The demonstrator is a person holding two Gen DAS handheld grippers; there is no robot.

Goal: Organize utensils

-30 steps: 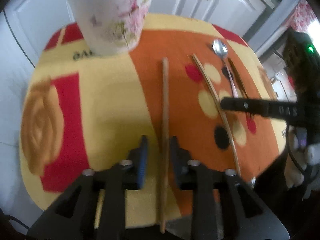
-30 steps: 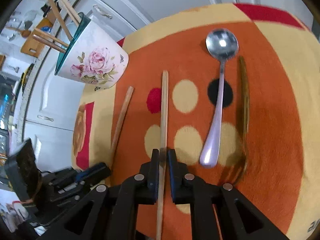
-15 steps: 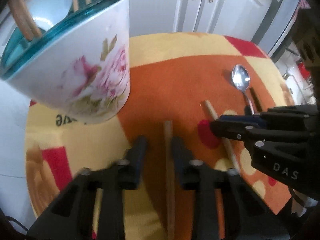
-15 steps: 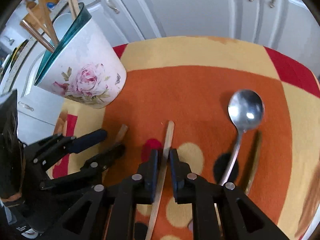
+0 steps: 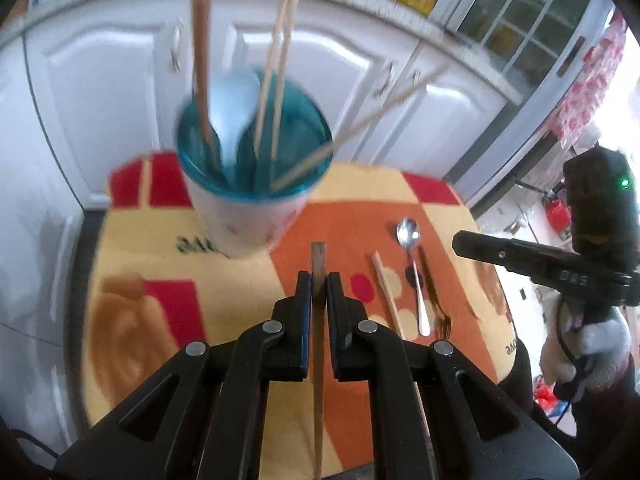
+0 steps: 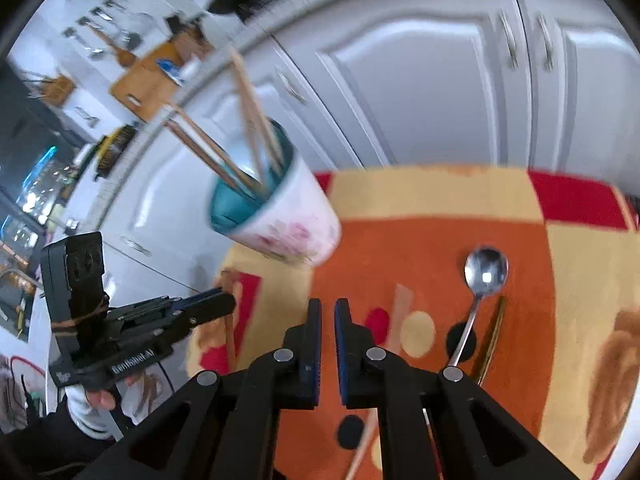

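Note:
My left gripper [image 5: 318, 283] is shut on a brown chopstick [image 5: 318, 264] and holds it up above the mat, pointing toward the floral cup [image 5: 248, 216]. The cup has a teal inside and holds several chopsticks. My right gripper [image 6: 328, 312] is nearly shut with nothing between its jaws, raised over the mat. A pale chopstick [image 6: 402, 300] lies on the mat below it. A steel spoon [image 6: 482, 276] and a dark utensil [image 6: 494, 328] lie to the right. The cup [image 6: 288, 220] stands at the back left.
An orange, yellow and red mat [image 5: 160, 312] covers a small round table. White cabinet doors [image 5: 100, 80] stand behind it. The left gripper with its hand [image 6: 132, 340] shows at the left in the right wrist view.
My left gripper closed on the brown chopstick and lifted it. My right gripper let go of the pale chopstick, which lies on the mat, and rose.

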